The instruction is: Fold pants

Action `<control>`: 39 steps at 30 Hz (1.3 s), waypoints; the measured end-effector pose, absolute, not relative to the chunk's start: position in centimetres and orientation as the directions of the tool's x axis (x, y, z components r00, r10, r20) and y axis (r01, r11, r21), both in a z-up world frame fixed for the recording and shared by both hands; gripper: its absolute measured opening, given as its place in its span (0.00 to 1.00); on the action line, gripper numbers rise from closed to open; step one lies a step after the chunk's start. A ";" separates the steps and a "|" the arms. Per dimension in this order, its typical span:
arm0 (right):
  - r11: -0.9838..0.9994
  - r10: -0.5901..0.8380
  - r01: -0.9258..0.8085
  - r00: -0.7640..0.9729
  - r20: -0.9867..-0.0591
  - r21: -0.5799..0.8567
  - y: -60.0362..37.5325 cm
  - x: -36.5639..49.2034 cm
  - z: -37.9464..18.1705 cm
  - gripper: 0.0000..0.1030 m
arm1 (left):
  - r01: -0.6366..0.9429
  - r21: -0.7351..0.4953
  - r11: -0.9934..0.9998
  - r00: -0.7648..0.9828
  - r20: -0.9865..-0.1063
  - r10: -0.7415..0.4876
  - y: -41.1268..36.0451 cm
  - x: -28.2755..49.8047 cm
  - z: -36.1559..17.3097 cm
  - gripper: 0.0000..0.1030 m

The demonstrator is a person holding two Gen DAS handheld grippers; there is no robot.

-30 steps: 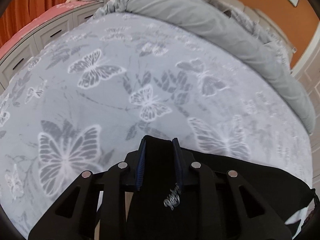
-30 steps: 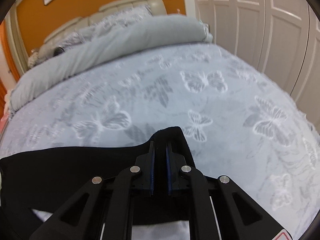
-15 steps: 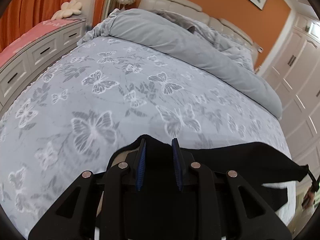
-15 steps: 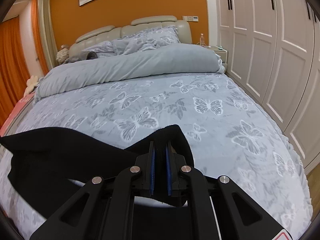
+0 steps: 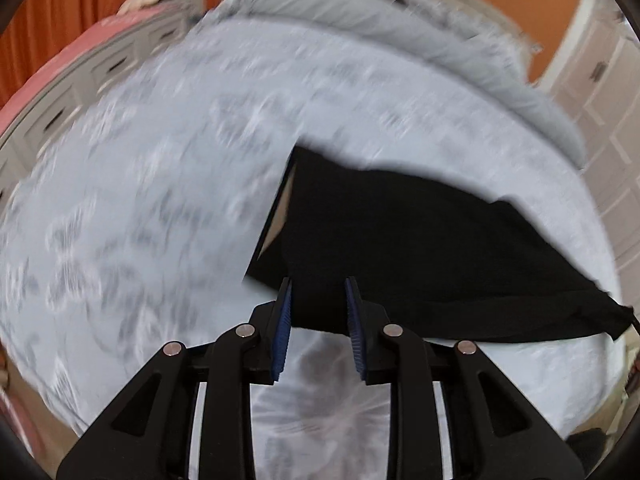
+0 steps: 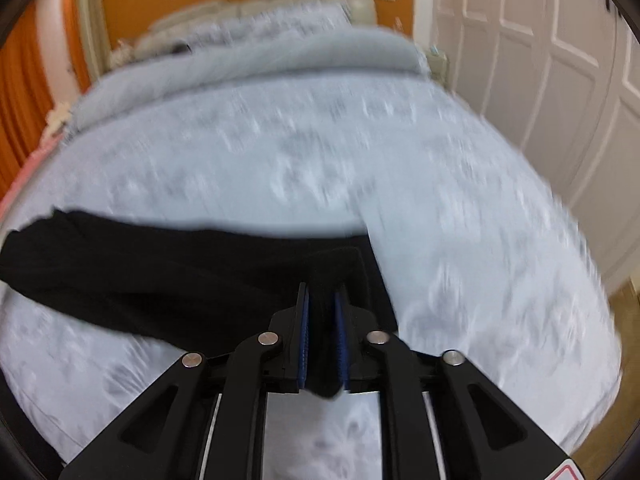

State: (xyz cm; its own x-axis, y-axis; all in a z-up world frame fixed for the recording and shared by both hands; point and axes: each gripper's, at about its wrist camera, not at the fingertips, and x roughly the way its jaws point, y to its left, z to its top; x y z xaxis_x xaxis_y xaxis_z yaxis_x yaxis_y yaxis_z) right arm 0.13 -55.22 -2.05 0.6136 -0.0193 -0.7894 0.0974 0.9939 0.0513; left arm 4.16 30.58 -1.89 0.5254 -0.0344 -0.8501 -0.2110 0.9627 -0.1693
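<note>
The black pants point(image 5: 420, 248) lie spread on the butterfly-print bedspread point(image 5: 140, 200), stretching ahead of the left gripper point(image 5: 318, 312) and off to its right; its blue pads stand apart, the near hem of the cloth crossing the gap between their tips, nothing pinched; the right gripper point(image 6: 322, 312) is closed tight on a bunched fold of the pants point(image 6: 160, 272), the rest trailing leftward; a rolled grey duvet point(image 6: 248, 60) sits far ahead.
</note>
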 end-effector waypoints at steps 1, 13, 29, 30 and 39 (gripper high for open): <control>0.992 -0.029 0.114 0.600 -0.799 0.050 -55.4 -0.3 -3.1 0.16 | -0.253 -0.144 0.957 0.496 -0.868 0.000 31.0 3.8 -3.6 0.26; 0.902 0.122 0.173 0.777 -0.617 0.397 -52.8 -8.4 2.7 0.85 | -0.272 -0.201 0.941 0.683 -0.729 0.042 26.9 -2.2 4.6 0.86; 0.677 0.106 0.598 0.499 -0.860 0.430 -53.1 6.2 -7.3 0.05 | -0.093 -0.250 0.964 0.674 -0.729 -0.124 14.1 4.9 -1.3 0.90; 0.679 0.102 0.604 0.485 -0.869 0.417 -53.4 6.9 -7.8 0.05 | -0.098 -0.255 0.962 0.669 -0.732 -0.126 14.2 5.1 -1.6 0.90; 0.786 0.277 0.069 0.849 -0.450 0.614 -55.3 0.9 -1.5 0.11 | -0.166 -0.286 0.944 0.671 -0.734 -0.105 16.7 5.3 -2.3 0.90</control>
State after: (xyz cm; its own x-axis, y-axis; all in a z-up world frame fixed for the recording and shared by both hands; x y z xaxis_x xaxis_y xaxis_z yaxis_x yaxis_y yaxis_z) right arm 0.92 -55.25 -1.48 0.8489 0.2773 -0.4500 0.0687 0.7863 0.6141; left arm 5.31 16.73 -2.29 0.6706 -0.1052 -0.7343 -0.1655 0.9437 -0.2863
